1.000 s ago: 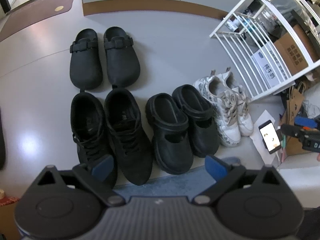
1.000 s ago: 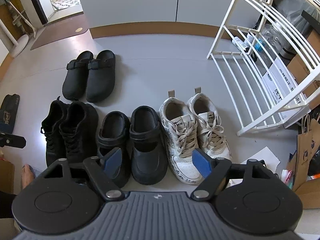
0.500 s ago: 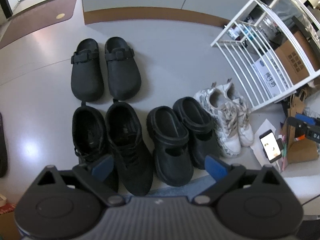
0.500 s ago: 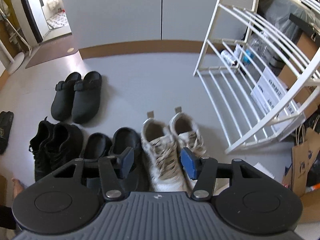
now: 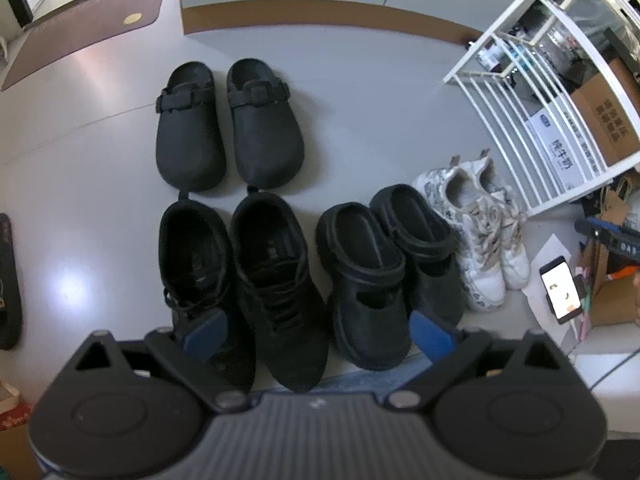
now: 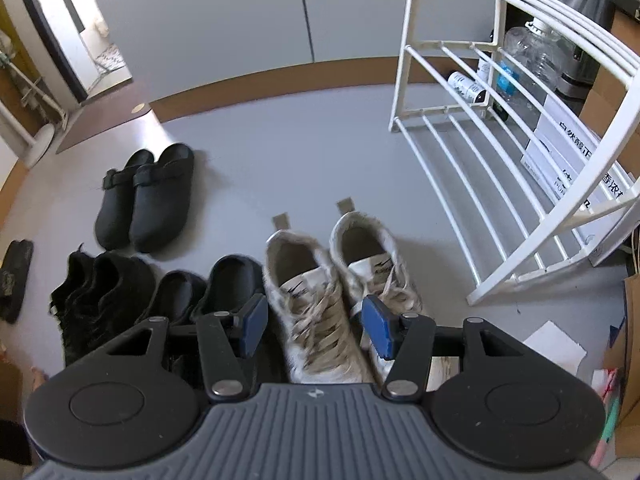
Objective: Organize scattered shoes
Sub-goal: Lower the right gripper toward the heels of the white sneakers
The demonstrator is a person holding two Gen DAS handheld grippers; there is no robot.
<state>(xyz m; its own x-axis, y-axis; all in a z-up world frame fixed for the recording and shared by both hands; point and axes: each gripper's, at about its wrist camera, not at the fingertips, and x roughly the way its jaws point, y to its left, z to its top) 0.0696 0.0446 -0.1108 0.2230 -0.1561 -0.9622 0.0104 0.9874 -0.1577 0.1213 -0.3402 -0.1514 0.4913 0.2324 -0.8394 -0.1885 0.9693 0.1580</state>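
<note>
A home entryway: shoes [image 5: 264, 248] lined up in pairs on a grey floor [image 6: 288, 168], a white shoe rack [image 6: 512, 200] against the wall, a doormat [image 5: 88, 36] by the doorway, cardboard boxes [image 5: 604, 120] stacked behind.

black clogs [image 5: 228, 120] | black sneakers [image 5: 248, 280] | black slip-ons [image 5: 384, 264] | white sneakers [image 6: 340, 280]: paired, floor

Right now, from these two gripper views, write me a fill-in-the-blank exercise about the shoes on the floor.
1. The right gripper has its pads on either side of one ____ sneaker.
2. The strapped black clogs sit ____ the black lace-up shoes, farther from the camera.
3. The shoe rack is painted ____.

Missing words: white; behind; white
</note>
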